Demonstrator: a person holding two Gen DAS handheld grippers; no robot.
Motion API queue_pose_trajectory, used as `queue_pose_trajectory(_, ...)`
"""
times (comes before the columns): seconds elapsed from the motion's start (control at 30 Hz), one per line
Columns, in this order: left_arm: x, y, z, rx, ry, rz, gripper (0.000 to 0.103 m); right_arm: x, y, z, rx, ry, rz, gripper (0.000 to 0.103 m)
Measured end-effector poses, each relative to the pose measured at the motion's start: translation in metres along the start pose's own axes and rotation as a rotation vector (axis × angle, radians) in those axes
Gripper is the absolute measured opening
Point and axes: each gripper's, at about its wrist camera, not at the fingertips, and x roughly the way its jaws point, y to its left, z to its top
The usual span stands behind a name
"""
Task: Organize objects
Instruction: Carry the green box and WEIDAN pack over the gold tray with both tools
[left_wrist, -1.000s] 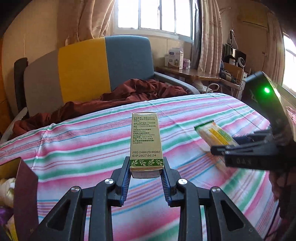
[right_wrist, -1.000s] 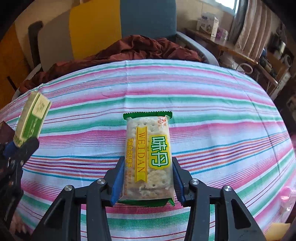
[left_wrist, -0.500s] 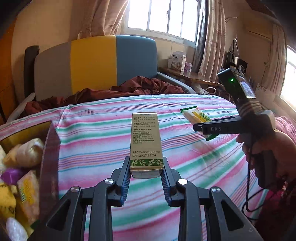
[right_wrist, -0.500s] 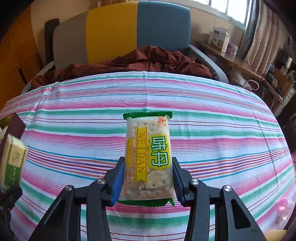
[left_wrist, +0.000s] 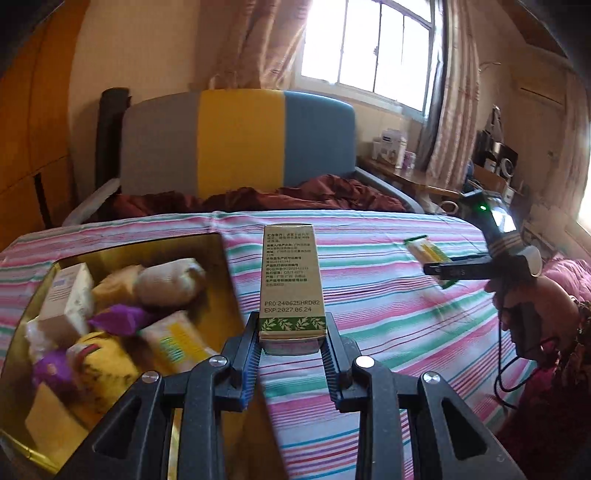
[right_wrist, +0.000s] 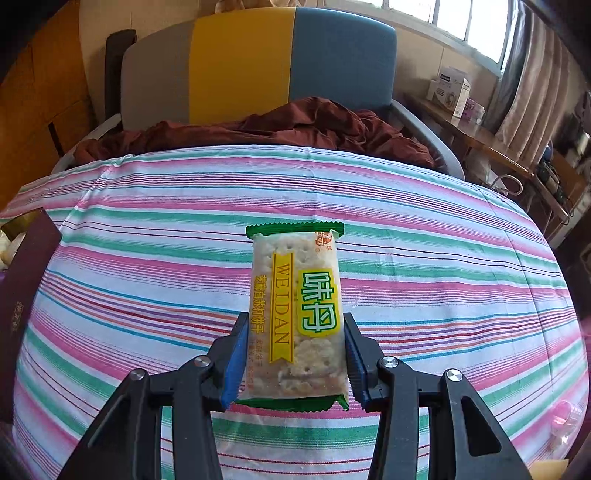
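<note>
The left gripper is clamped on a tall green-and-tan carton, which stands upright between the blue pads with its printed date facing the camera. Just to the left of it, at the near left of the striped bedspread, sits an open gold-lined box already holding a heap of things: a white carton, a pale round bun-like packet, purple wrappers, yellow packets (the exact count is hard to tell, since they overlap). The carton hangs beside the box's right wall, not yet over its opening.

The right gripper is clenched on a clear packet of crackers with green crimped ends and a yellow band, held flat above the middle of the bedspread. In the left wrist view the same gripper shows at the far right, in a person's hand, well apart from the box.

Judging by this, the sorting looks well advanced: much is already gathered in the box, and the bedspread around the two grippers shows almost nothing else loose. What seems left is to carry the carton over the rim and let it go, then bring the crackers across from the right and do likewise.
</note>
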Motion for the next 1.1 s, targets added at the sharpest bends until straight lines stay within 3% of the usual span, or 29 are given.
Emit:
queue_pose_trajectory(0.4, -0.016, 0.077, -0.012, -0.121, 0.005, 0.139, 0.030, -0.011, 0.024, -0.004, -0.089, -0.044, -0.011, 0.048)
queue_pose_trajectory(0.73, -0.018, 0.121, -0.029, -0.208, 0.048, 0.144, 0.030, -0.024, 0.046, -0.008, -0.165, -0.125, 0.026, 0.048)
queue_pose_trajectory(1.1, -0.024, 0.153, -0.025, -0.269, 0.039, 0.156, 0.030, -0.043, 0.087, -0.016, -0.226, -0.115, 0.094, 0.048)
